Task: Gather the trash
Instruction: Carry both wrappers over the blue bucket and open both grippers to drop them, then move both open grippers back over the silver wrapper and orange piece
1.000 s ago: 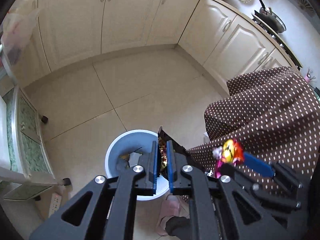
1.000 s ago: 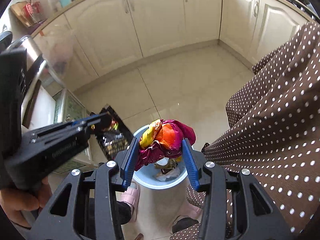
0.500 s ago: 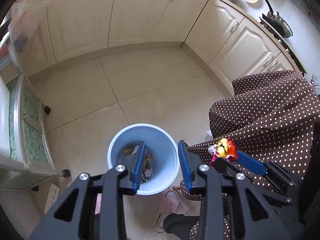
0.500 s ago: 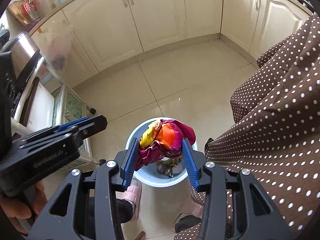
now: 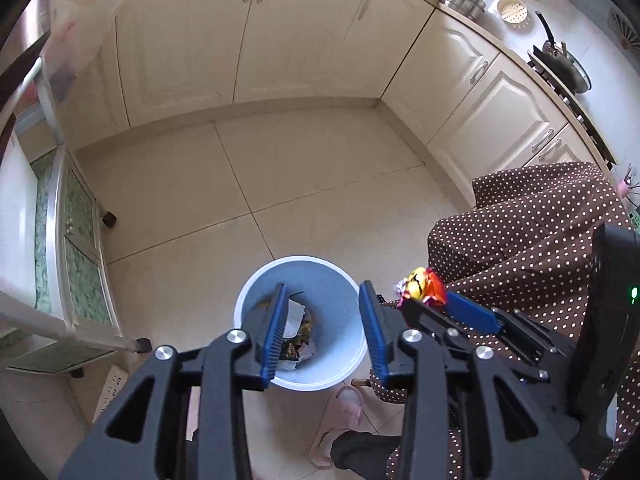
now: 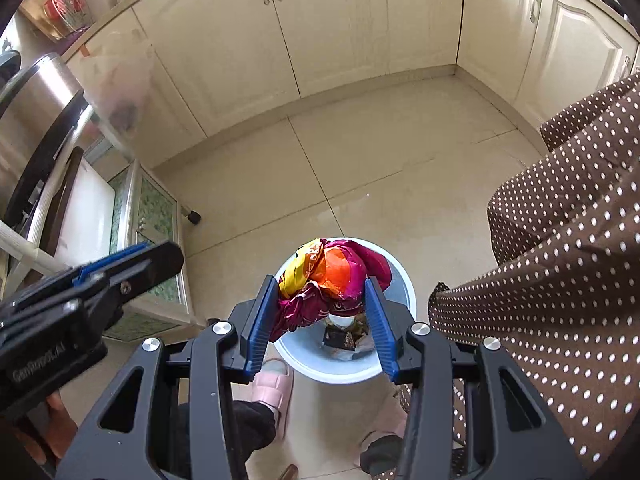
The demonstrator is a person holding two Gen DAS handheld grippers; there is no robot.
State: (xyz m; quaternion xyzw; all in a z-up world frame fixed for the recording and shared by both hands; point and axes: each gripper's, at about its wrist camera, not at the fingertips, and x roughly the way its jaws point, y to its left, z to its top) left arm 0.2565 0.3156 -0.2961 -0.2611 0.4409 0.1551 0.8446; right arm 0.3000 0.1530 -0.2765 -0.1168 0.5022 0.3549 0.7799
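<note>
A light blue bin (image 5: 320, 270) stands on the tiled floor with several wrappers (image 5: 296, 332) inside. My left gripper (image 5: 323, 288) hangs over its mouth, open, with nothing between its blue pads. My right gripper (image 6: 322, 284) is shut on a crumpled wrapper (image 6: 332, 276) in magenta, orange and yellow, held above the bin (image 6: 340, 368). In the left wrist view that wrapper (image 5: 422, 286) shows just right of the bin's rim. The left gripper (image 6: 160, 260) appears at the left edge of the right wrist view.
A table under a brown polka-dot cloth (image 5: 520, 240) crowds the right side, close to the bin. A person's feet in pink slippers (image 6: 272, 384) stand beside the bin. A low cabinet with green glass doors (image 5: 80, 264) and a power strip (image 5: 112, 384) lie left.
My left gripper opened and the dark packet it held dropped into the bin. Both grippers shifted so the bin sits more squarely under them. The right one kept its wrapper.
</note>
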